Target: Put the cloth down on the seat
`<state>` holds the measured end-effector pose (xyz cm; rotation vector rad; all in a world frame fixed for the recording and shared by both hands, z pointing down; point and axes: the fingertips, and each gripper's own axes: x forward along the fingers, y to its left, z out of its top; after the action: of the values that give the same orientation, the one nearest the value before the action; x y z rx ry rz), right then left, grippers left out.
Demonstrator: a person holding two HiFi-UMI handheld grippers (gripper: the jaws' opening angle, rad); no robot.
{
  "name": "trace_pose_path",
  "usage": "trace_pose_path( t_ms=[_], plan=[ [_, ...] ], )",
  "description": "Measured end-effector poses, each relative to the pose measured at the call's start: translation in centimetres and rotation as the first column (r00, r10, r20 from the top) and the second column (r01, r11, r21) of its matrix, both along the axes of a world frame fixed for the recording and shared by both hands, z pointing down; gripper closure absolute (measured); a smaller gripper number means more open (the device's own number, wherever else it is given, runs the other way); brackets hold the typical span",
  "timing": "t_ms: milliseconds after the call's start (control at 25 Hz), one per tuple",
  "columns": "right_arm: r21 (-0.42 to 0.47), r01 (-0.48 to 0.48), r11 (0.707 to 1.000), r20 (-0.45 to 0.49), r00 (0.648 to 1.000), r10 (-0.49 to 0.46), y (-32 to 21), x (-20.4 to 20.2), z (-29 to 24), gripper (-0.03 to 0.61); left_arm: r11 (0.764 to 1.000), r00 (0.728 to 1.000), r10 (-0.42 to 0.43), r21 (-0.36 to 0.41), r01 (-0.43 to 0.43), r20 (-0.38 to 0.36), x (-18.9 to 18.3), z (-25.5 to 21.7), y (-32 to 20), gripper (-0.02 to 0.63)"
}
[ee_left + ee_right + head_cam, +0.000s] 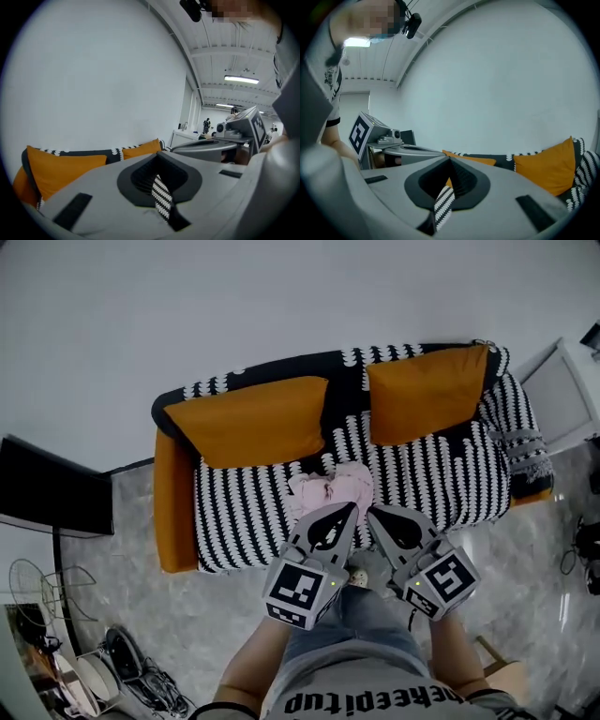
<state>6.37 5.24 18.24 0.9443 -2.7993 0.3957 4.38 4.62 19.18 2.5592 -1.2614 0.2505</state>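
Nearest is the person, in a grey shirt point(375, 692), standing at the near edge of the sofa. The left gripper point(349, 509) and the right gripper point(373, 514) are side by side, close together, and point at the sofa. Both have their jaws shut tight and hold nothing. Only a bit of stripy cover shows through the hole behind each pair of jaws. Right by their tips, the pink cloth point(330, 487) lies crumpled on the seat point(431, 474), near the middle of the black-and-white stripes. Farther back, a left orange cushion point(253, 418) and a right orange cushion point(427, 390) lean on the sofa back. Behind the sofa is a plain white wall point(281, 296).
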Motion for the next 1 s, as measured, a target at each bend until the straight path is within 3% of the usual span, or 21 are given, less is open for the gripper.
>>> trace_pose_path(
  t_ms=[400, 1000],
  plan=[
    [0.104, -0.030, 0.994, 0.029, 0.999, 0.027, 0.7, 0.9, -5.0, 0.587, 0.992, 0.998, 0.058, 0.118, -0.053, -0.038, 1.0, -5.4, 1.2, 0.592],
    [0.160, -0.008, 0.987, 0.038, 0.999, 0.002, 0.9, -0.2, -7.0, 0.586, 0.987, 0.996, 0.058, 0.152, -0.048, -0.062, 0.2, -7.5, 1.3, 0.592]
  ],
)
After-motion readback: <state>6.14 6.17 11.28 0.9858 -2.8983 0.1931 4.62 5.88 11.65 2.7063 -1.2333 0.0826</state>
